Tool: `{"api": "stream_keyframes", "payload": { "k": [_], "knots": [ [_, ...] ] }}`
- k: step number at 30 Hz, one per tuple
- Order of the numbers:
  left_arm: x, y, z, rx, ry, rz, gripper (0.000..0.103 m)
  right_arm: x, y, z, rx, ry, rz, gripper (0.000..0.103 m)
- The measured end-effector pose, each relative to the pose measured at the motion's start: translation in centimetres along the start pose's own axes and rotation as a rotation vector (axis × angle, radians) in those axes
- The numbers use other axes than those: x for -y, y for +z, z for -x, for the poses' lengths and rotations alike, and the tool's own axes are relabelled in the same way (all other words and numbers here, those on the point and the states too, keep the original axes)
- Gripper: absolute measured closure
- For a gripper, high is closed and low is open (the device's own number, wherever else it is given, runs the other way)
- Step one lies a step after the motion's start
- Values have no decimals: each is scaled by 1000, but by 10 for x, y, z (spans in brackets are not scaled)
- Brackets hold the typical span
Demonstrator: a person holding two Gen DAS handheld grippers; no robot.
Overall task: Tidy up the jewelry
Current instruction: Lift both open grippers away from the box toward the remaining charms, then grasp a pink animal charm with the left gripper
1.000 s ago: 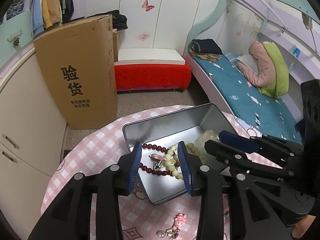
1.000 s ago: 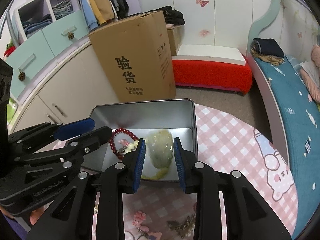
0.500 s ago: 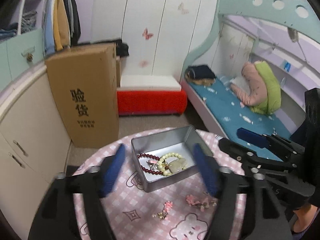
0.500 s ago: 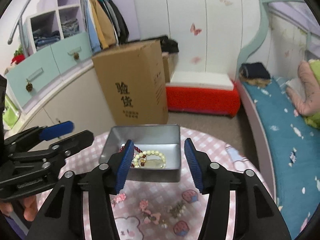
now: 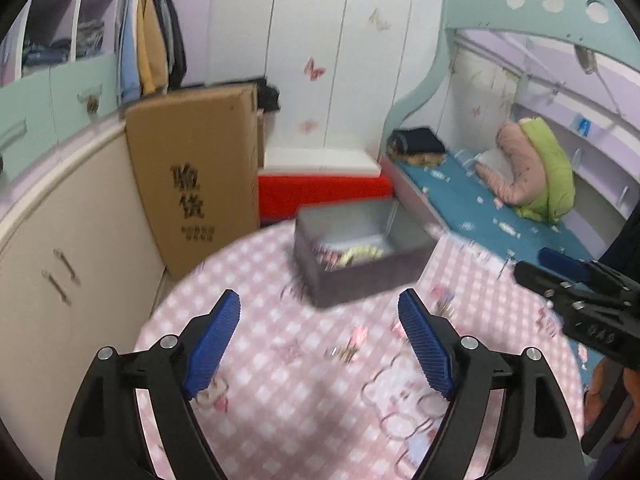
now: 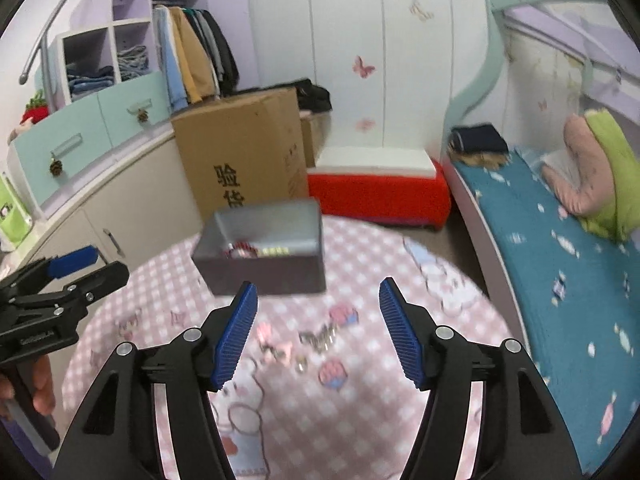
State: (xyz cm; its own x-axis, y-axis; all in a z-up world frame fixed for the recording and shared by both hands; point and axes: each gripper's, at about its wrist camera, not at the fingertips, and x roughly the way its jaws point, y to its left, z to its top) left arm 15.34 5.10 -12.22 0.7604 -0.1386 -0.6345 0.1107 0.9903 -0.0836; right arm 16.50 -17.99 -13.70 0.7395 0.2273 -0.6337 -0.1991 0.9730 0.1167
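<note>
A grey metal tin point(image 5: 360, 264) point(image 6: 264, 264) stands at the far side of a round table with a pink checked cloth point(image 5: 304, 392) point(image 6: 352, 408). It holds a dark red bead bracelet point(image 6: 238, 250) and a pale bead bracelet point(image 5: 360, 252). Small pink hair clips and trinkets point(image 6: 316, 340) point(image 5: 352, 344) lie loose on the cloth in front of the tin. My left gripper point(image 5: 320, 336) is open and empty above the cloth. My right gripper point(image 6: 318, 328) is open and empty above the trinkets. Both views are blurred.
A tall cardboard box point(image 5: 196, 176) point(image 6: 248, 156) stands on the floor behind the table beside curved cabinets point(image 5: 60, 248). A red bench point(image 6: 380, 196) and a bed with a blue sheet point(image 6: 560, 264) lie beyond and to the right.
Both grippers have pulled back and up from the tin and opened wide. The bracelets and pale stone stay in the tin, now farther off.
</note>
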Motion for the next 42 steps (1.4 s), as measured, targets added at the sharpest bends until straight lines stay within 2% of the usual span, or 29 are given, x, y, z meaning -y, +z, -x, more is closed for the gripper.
{"api": "stream_keyframes", "payload": {
  "k": [6,9,12,15,17,19,21,24,25,30,32,33,34,42],
  "knots": [
    [-14,-32,-32,-110,26,18,24,11,-30,-25,-89,0,-33,41],
    [-8,-42,-41,-140,-17,15,24,14,-39,-36,-122,6,-48,41],
    [7,-46,-52,-159,-26,-31,27,17,-47,-44,-147,14,-61,41],
    [17,-49,-62,-182,-39,-56,38,18,-52,-49,-162,15,-63,41],
    [19,-50,-69,-199,-48,-54,40,20,-55,-51,-169,17,-72,41],
    [21,-50,-75,-212,-55,-51,52,25,-57,-54,-176,19,-84,41],
    [22,-50,-80,-224,-66,-45,56,28,-58,-56,-180,23,-93,41],
    [23,-49,-86,-233,-67,-43,56,32,-58,-57,-181,30,-102,41],
    [24,-49,-88,-236,-69,-44,62,33,-59,-58,-180,34,-104,41],
    [26,-45,-93,-241,-69,-49,76,36,-59,-60,-184,43,-113,41],
    [27,-45,-94,-244,-72,-49,77,37,-59,-60,-182,47,-116,41],
    [28,-45,-94,-244,-67,-54,80,37,-59,-60,-184,46,-115,41],
    [28,-45,-94,-244,-64,-60,90,37,-59,-60,-184,48,-117,41],
    [25,-48,-90,-248,-82,-49,92,31,-57,-61,-181,60,-105,41]
  ]
}}
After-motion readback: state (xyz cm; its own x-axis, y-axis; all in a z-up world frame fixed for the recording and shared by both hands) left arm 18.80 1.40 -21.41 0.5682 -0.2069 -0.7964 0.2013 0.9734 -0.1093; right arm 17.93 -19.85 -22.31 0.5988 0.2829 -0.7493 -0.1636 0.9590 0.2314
